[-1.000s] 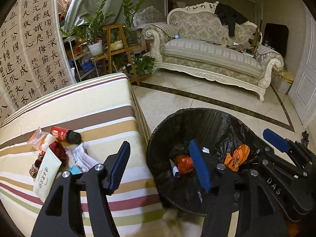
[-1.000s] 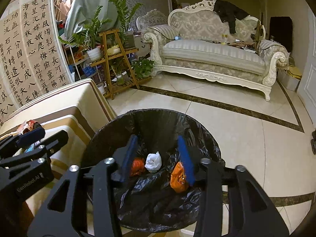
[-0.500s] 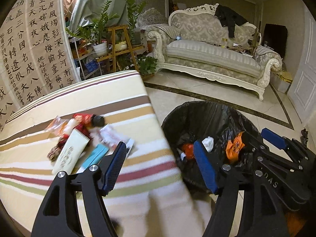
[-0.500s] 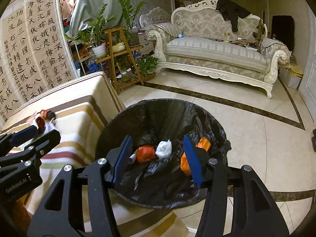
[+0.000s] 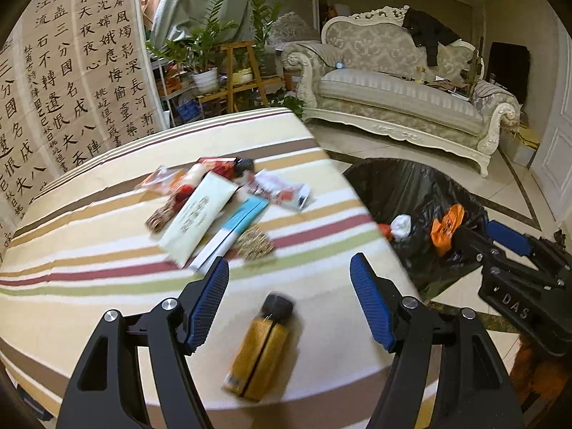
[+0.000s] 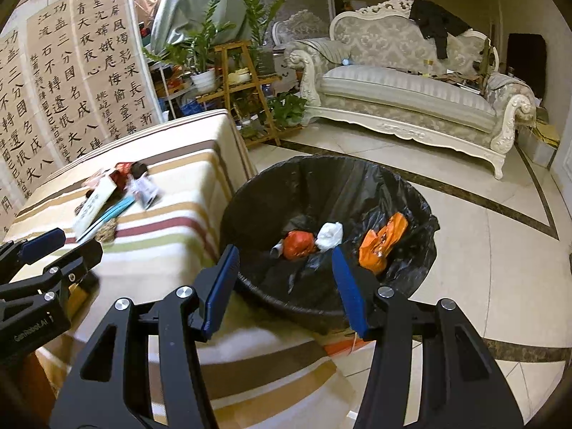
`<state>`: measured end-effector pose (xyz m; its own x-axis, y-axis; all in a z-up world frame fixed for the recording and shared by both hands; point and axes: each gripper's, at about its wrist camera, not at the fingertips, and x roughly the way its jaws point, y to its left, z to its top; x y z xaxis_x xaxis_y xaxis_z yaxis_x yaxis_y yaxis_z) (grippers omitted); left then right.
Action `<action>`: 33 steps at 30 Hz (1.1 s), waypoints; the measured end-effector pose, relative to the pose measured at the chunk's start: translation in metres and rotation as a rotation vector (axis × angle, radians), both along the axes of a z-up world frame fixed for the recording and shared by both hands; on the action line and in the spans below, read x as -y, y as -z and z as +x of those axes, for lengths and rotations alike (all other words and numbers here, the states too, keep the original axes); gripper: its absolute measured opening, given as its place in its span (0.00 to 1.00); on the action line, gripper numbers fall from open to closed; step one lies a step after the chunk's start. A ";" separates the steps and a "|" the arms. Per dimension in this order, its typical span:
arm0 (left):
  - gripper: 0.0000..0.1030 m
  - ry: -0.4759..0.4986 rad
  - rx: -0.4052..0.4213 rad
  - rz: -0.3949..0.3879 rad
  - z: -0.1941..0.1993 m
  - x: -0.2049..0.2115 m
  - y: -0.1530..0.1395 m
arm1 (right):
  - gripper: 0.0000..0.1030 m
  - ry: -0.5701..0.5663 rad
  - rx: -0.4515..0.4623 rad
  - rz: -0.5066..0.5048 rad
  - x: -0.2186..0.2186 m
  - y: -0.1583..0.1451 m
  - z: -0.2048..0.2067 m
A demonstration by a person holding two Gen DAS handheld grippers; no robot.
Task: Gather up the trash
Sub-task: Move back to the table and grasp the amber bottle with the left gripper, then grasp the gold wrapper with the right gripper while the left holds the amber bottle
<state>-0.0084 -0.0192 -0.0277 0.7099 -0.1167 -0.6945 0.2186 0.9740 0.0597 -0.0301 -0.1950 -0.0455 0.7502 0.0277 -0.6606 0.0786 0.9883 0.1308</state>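
Left gripper was spread wide, empty, above the striped table. An amber bottle with a dark cap lay on its side between and just below the blue pads, near the table's front edge; contact not discernible. Right gripper was likewise apart and empty, over the near rim of the black-lined trash bin. Bin held a red wad, white wad and orange wrapper. Farther back on the table: heaped packets.

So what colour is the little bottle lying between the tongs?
Amber-yellow with a dark cap: the little bottle, seen best in the left wrist view.
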 end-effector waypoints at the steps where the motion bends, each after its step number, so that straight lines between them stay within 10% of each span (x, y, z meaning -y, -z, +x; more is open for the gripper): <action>1: 0.67 -0.002 -0.003 0.002 -0.002 -0.002 0.001 | 0.52 -0.004 0.000 0.001 -0.002 0.000 -0.001; 14: 0.66 -0.017 -0.035 0.015 -0.024 -0.026 0.019 | 0.52 -0.043 0.017 -0.002 -0.020 -0.006 -0.017; 26: 0.24 0.043 -0.066 0.009 -0.025 -0.022 0.029 | 0.52 -0.072 0.016 -0.008 -0.031 -0.007 -0.014; 33: 0.24 0.033 -0.046 -0.008 -0.028 -0.027 0.021 | 0.52 -0.105 0.017 -0.018 -0.043 -0.010 -0.010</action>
<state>-0.0360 0.0082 -0.0489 0.6733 -0.1447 -0.7250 0.2526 0.9667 0.0416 -0.0400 -0.1522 -0.0353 0.7546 0.0952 -0.6492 -0.0277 0.9932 0.1135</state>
